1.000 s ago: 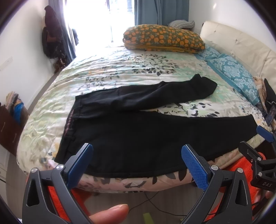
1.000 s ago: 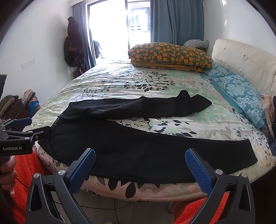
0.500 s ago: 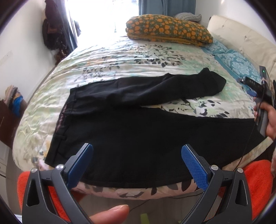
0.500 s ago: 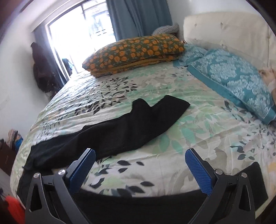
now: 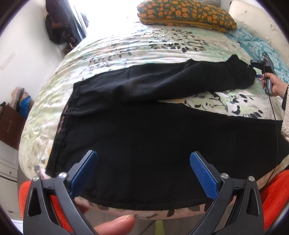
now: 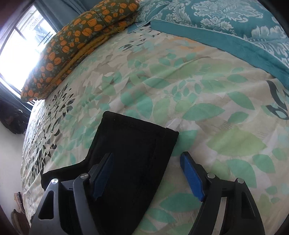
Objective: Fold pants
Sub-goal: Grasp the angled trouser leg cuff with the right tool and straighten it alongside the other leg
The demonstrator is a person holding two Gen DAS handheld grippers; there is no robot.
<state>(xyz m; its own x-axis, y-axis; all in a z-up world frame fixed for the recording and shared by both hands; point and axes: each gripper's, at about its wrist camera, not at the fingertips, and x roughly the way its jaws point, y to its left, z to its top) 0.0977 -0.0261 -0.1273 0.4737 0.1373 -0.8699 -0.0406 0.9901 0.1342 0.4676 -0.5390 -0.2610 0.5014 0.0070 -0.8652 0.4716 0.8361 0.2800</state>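
Black pants [image 5: 144,130] lie spread on the bed, waistband at the left, one leg along the near edge, the other angled toward the far right. My left gripper [image 5: 143,171] is open, hovering over the near leg close to the waist. My right gripper [image 6: 146,173] is open and low over the far leg's hem [image 6: 137,137]; the jaws straddle the hem's right edge without closing. The right gripper also shows in the left wrist view [image 5: 260,72] at the far leg's end.
The bed has a floral cover [image 5: 162,41]. An orange-patterned pillow [image 5: 186,12] lies at the far side, teal pillows [image 6: 225,25] by the headboard at right. An orange rug [image 5: 274,195] lies on the floor by the near edge. Dark clothes [image 5: 59,27] hang at the left wall.
My right gripper has moved far across the bed and down to the far leg's hem. My left gripper has moved forward and lower over the near leg.
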